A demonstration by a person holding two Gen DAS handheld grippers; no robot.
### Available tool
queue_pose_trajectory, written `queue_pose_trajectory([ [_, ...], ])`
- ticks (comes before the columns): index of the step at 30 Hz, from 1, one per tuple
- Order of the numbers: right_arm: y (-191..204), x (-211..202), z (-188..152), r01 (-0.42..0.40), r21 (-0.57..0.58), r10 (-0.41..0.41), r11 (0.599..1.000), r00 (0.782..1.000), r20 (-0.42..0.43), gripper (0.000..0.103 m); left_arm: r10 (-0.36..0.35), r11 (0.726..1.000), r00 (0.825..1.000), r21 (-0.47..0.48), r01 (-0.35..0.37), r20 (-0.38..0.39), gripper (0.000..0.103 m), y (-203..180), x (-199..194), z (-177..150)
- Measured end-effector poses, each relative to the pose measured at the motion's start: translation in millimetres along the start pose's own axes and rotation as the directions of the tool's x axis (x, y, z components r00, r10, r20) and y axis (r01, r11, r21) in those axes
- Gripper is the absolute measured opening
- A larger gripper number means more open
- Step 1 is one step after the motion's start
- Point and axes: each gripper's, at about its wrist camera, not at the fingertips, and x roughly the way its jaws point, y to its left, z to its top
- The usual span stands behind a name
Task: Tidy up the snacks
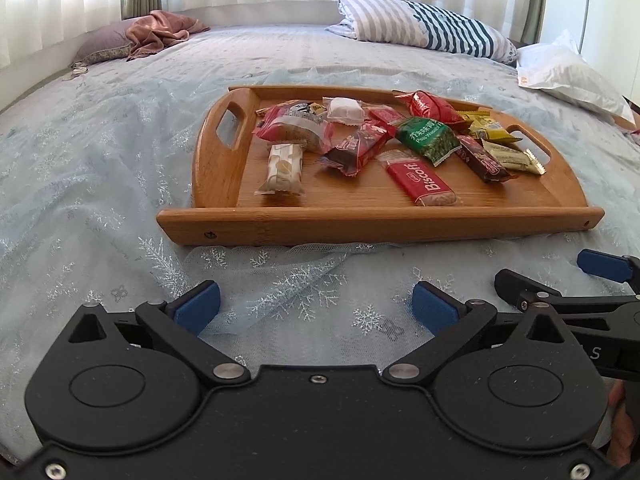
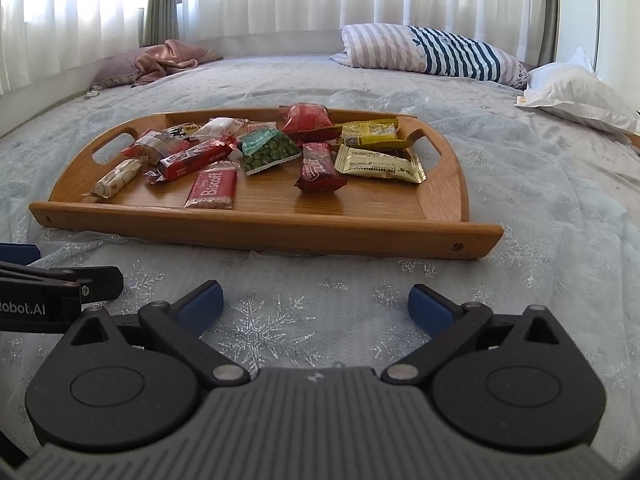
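Note:
A wooden tray (image 1: pixel 360 222) (image 2: pixel 256 226) with two cut-out handles lies on the bed and holds several wrapped snacks. Among them are a red Biscoff pack (image 1: pixel 422 180) (image 2: pixel 212 188), a green peas pack (image 1: pixel 428 138) (image 2: pixel 268 152), a pale nougat bar (image 1: pixel 282 168) (image 2: pixel 116 178), a dark red bar (image 1: pixel 482 158) (image 2: pixel 318 166) and yellow packs (image 1: pixel 512 156) (image 2: pixel 380 164). My left gripper (image 1: pixel 316 308) is open and empty over the bedspread, in front of the tray's near rim. My right gripper (image 2: pixel 316 306) is open and empty beside it, also short of the tray.
The bed has a pale blue snowflake cover (image 1: pixel 100 200). A striped pillow (image 1: pixel 424 26) and a white pillow (image 1: pixel 568 72) lie at the back right. A mauve pillow with pink cloth (image 1: pixel 140 38) lies at the back left. Curtains hang behind.

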Motion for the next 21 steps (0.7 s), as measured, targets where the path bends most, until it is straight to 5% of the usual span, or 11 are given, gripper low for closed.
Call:
queue_pose_trajectory([
  [21,-2.3,2.4,0.9,-0.021,-0.008,0.021,1.000,1.000,-0.012,0.103,-0.006,1.000,1.000,-0.008,0.006,-0.017,0.103,0.8,6.3,1.5],
])
